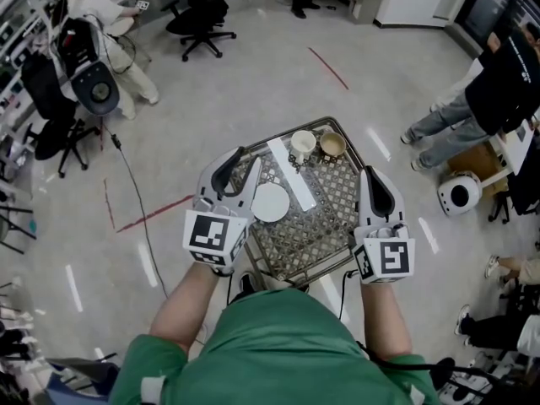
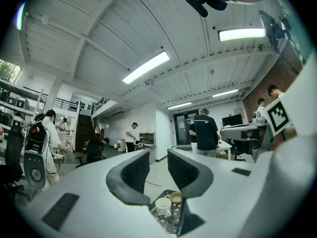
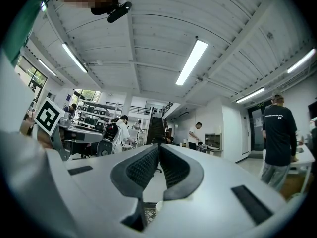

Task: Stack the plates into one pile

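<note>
Left gripper (image 2: 158, 163): we find its fingers (image 2: 132, 172) released, standing apart with nothing between them. Through the gap we see only open floor, and lower down a white cup (image 2: 163, 206) and a tan cup (image 2: 176, 198).

Right gripper (image 3: 158, 158): its fingers (image 3: 141, 168) are clenched pad to pad, and we see nothing held between them.

In the head view we note each gripper in one hand of a person in a green top, one over either side of the bench (image 1: 325, 218), a small one with a metal lattice top. The left gripper is over its left edge and the right gripper over its right edge.

The white plate (image 1: 270, 202) lies flat on the lattice toward the left side, just beside the left gripper's fingers as seen from above. Neither gripper holds it, and we cannot tell whether it is one plate or several stacked.

A long white rectangular piece (image 1: 291, 174) lies just right of the plate and runs toward the far end. There the two cups stand side by side.

Around the bench we record grey floor (image 1: 253, 66) with red tape lines (image 1: 327, 67), an office chair (image 1: 198, 19) and several people well apart from it
</note>
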Available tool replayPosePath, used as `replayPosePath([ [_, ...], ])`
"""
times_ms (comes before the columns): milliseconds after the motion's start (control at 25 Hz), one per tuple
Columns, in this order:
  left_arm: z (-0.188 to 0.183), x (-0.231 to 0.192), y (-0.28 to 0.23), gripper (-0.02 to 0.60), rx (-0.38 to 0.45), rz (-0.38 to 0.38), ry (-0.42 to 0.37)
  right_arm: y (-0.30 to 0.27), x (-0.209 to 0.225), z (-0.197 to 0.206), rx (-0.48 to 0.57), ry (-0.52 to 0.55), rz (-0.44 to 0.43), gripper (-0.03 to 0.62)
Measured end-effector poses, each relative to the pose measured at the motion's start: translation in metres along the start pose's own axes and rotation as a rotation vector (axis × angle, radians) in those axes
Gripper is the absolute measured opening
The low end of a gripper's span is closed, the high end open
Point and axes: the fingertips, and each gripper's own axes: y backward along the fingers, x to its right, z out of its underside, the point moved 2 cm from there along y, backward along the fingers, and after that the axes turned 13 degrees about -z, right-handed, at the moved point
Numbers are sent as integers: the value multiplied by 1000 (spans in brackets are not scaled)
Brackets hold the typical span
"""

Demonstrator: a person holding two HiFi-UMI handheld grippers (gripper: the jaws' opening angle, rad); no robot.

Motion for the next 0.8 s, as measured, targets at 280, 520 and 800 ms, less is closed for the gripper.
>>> replayPosePath([
  [280, 4, -9, 3, 123, 1, -8, 6, -3, -7, 1, 2, -3, -12, 34],
  [520, 7, -9, 1, 123, -4, 0, 10, -3, -7, 3, -5, -3, -5, 34],
  [800, 11, -22, -6, 123, -9, 18, 15, -14, -15, 3, -19, 4, 5, 34],
])
